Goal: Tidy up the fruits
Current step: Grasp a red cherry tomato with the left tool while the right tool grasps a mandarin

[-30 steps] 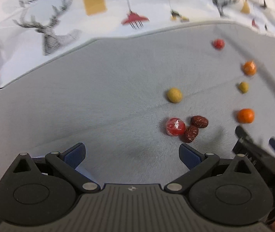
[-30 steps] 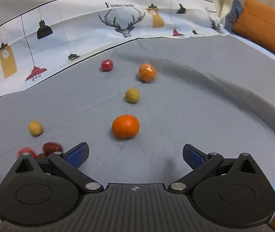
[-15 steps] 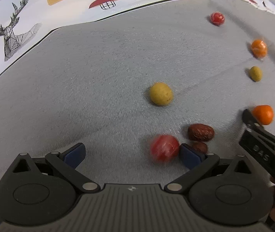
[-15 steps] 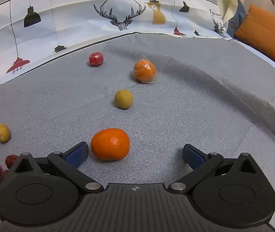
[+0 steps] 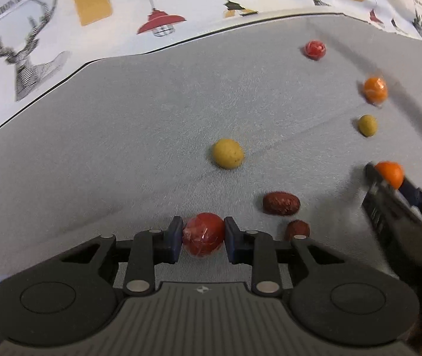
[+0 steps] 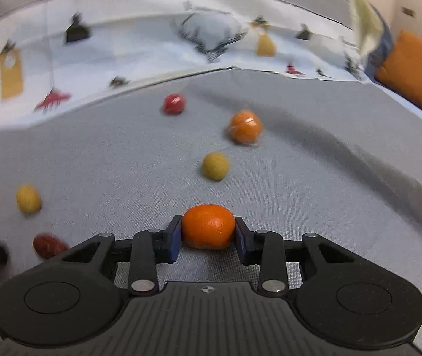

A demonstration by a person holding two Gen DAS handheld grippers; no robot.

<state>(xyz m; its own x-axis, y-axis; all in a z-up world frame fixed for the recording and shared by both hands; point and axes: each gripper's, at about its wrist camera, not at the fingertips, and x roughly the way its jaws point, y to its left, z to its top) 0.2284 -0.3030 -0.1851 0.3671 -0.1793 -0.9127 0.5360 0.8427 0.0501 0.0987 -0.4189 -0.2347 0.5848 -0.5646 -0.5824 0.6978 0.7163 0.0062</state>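
Note:
A red wrapped fruit (image 5: 203, 238) lies on the grey cloth (image 5: 122, 148) between the blue pads of my left gripper (image 5: 203, 231). Its jaws are closing and both pads touch the fruit. In the right wrist view an orange mandarin (image 6: 208, 225) sits between the pads of my right gripper (image 6: 208, 233), whose jaws are also closing and touching it on both sides. The left wrist view shows that same mandarin (image 5: 390, 173) at its right edge.
Loose on the cloth are a yellow fruit (image 5: 228, 153), two brown dates (image 5: 281, 203), a second red fruit (image 5: 315, 49), a wrapped orange (image 5: 375, 89) and a yellow-green fruit (image 5: 367, 125). A white printed cloth (image 5: 181, 6) lies behind. An orange cushion (image 6: 415, 71) sits far right.
Both grippers' jaws went from wide open to closed around fruit. The left gripper came down and forward over the red fruit; the mandarin now sits centred between the right pads.

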